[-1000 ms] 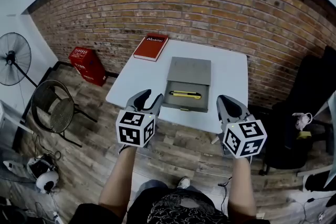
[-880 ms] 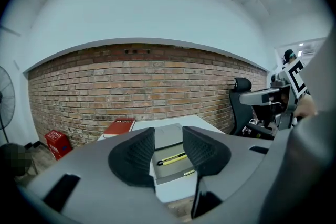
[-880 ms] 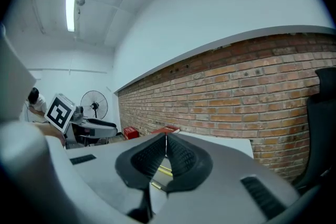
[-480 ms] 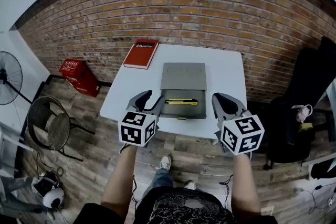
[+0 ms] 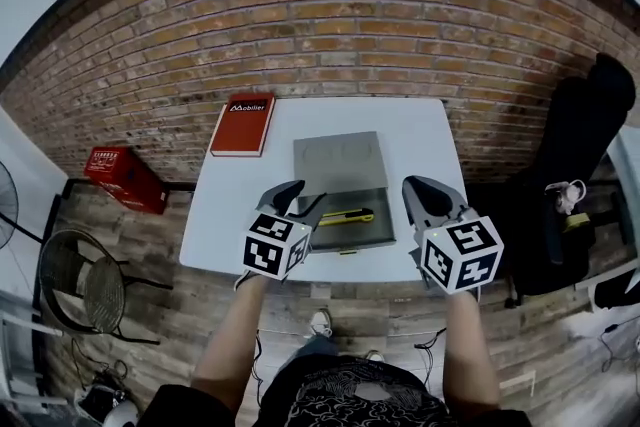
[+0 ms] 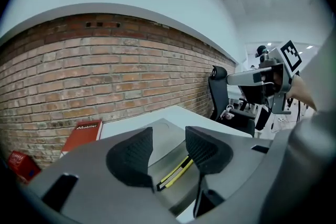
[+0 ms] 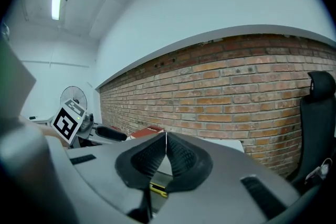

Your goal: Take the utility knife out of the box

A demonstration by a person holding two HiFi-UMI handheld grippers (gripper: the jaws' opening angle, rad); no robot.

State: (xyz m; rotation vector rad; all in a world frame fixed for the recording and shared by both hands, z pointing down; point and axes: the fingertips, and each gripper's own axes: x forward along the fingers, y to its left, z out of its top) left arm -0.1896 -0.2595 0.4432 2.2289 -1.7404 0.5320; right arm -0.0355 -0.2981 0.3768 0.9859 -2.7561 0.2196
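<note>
A yellow utility knife (image 5: 347, 216) lies in the open front tray of a grey box (image 5: 338, 160) on the white table (image 5: 425, 137). My left gripper (image 5: 300, 198) hovers at the tray's front left corner, and its jaws are opening with nothing between them. In the left gripper view the knife (image 6: 176, 173) shows through the gap of the left gripper (image 6: 168, 138), a little beyond the pads. My right gripper (image 5: 422, 189) hangs at the tray's right side, apart from the box. In its own view the right gripper (image 7: 166, 137) is shut and empty, with a bit of the knife (image 7: 158, 189) below.
A red book (image 5: 243, 124) lies at the table's far left corner, also the red book (image 6: 83, 132) in the left gripper view. A brick wall runs behind the table. A red crate (image 5: 122, 178) and a round metal chair (image 5: 85, 287) stand on the floor left, a black chair (image 5: 585, 155) right.
Both grippers came forward to the box; the left one sank over the tray's front left corner and its jaws spread wider. The table sits closer in the head view.
</note>
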